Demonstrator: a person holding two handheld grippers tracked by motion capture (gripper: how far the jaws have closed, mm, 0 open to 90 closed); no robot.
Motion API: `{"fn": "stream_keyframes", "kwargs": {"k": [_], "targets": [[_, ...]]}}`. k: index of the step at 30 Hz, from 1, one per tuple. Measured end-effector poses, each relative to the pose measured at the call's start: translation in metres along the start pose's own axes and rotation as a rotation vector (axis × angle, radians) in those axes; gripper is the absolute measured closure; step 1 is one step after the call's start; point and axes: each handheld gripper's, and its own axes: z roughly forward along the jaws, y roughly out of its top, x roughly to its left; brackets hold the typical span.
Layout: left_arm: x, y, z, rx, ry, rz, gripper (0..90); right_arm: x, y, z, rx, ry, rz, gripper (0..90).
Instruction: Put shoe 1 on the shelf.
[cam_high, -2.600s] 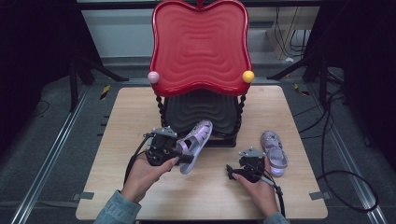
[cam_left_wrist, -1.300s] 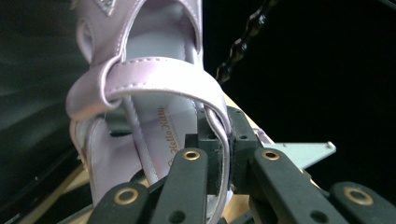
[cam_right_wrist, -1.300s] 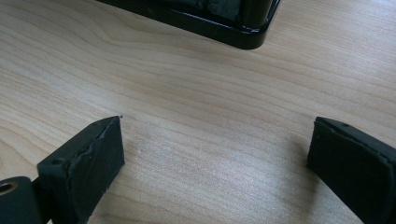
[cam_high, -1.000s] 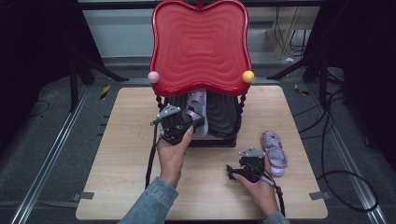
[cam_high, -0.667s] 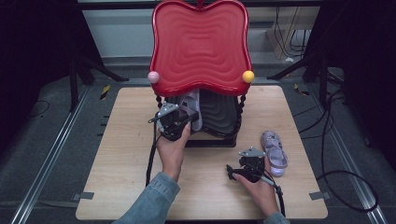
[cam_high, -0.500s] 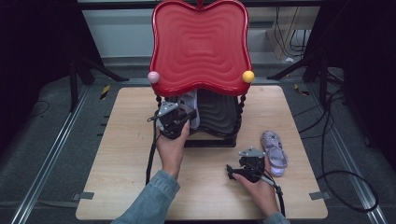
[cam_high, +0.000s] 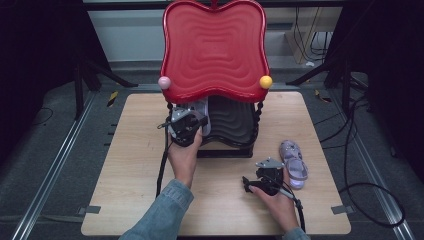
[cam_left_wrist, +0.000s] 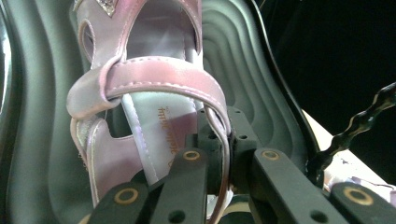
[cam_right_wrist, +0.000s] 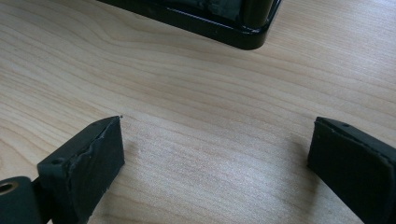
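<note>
Sandal carried onto the lower shelf of the red-topped rack

The left gripper (cam_high: 192, 116), which held the lilac sandal (cam_high: 201, 111) over the tabletop's (cam_high: 125, 165) middle a few seconds ago, now reaches in at the rack's (cam_high: 214, 50) left front post, its jaws clamped on the sandal's heel strap. The sandal lies over the left part of the ribbed black shelf (cam_high: 232, 122), under the red top; its long axis runs front to back, toe toward the table's far edge and heel toward the person, as the left gripper view shows (cam_left_wrist: 140, 93). The red top overhangs and hides much of the sandal from above. The right gripper (cam_high: 267, 181) has kept still near the front right corner, jaws wide apart above bare wood, just beside the second sandal (cam_high: 294, 162).
</note>
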Motion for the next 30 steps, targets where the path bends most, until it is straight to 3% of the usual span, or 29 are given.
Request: {"fn": "stream_keyframes", "kwargs": {"k": [14,19,22,30], "targets": [[0.0043,-0.0072,0.0065,0.023,0.037,-0.012,86.3,-0.0001,0.0000,0.0000,0.000,-0.001,-0.001,3.9],[0.0033,-0.0076,0.0072,0.024,0.039,-0.011,86.4,-0.0001,0.0000,0.0000,0.000,-0.002,0.000,3.9],[0.0029,-0.0070,0.0071,0.023,0.033,-0.033,86.3,0.0000,0.0000,0.0000,0.000,-0.001,0.000,3.9],[0.0007,-0.0060,0.0101,0.032,0.044,-0.023,86.3,-0.0001,0.0000,0.0000,0.000,-0.001,0.000,3.9]]}}
